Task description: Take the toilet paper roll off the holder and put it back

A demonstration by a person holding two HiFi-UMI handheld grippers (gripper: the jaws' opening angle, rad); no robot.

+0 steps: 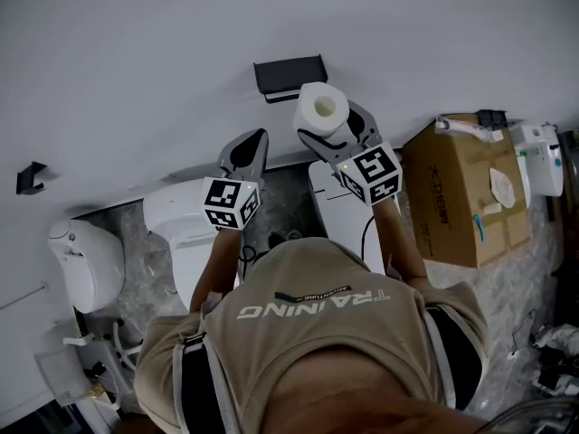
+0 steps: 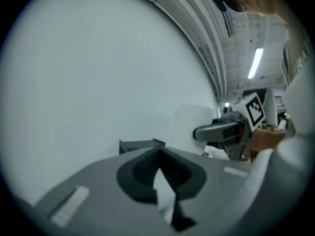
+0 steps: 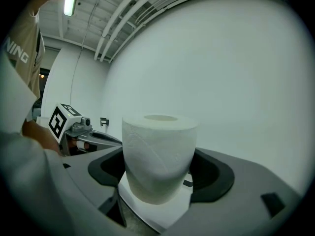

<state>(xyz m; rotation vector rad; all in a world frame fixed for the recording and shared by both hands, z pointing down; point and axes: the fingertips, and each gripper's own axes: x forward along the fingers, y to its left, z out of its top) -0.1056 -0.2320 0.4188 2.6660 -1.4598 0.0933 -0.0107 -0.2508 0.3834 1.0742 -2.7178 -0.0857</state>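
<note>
Shoulders in a tan shirt (image 1: 317, 333) fill the bottom of the head view, and two bare forearms reach up from them toward 12 o'clock. Below the arms lie a white toilet (image 1: 176, 215) and grey marbled floor (image 1: 136, 269). At 3 o'clock from the arms stands a cardboard box (image 1: 461, 193).

The left gripper (image 1: 256, 138) points at the wall with its jaws brought together. In its own view the tips meet (image 2: 158, 152) and nothing sits between them.

At 2 o'clock from it, just beside and a little farther up, the right gripper (image 1: 333, 127) is clamped on the toilet paper roll (image 1: 321, 108). In the right gripper view the roll (image 3: 158, 156) stands upright between the dark pads. One jaw presses each side, the hollow core faces up, and the left gripper (image 3: 93, 137) shows at 9 o'clock.

The black holder (image 1: 289, 75) is fixed to the white wall (image 1: 271, 16) at 11 o'clock from the roll. It is near the roll but apart from it, with a gap of bare wall between. From the left gripper view the holder (image 2: 140, 145) sits straight beyond the closed tips. The roll (image 2: 194, 124) and the right gripper (image 2: 221, 132) are at 2 o'clock.

A small black hook (image 1: 30, 177) is on the wall far out at 9 o'clock.
</note>
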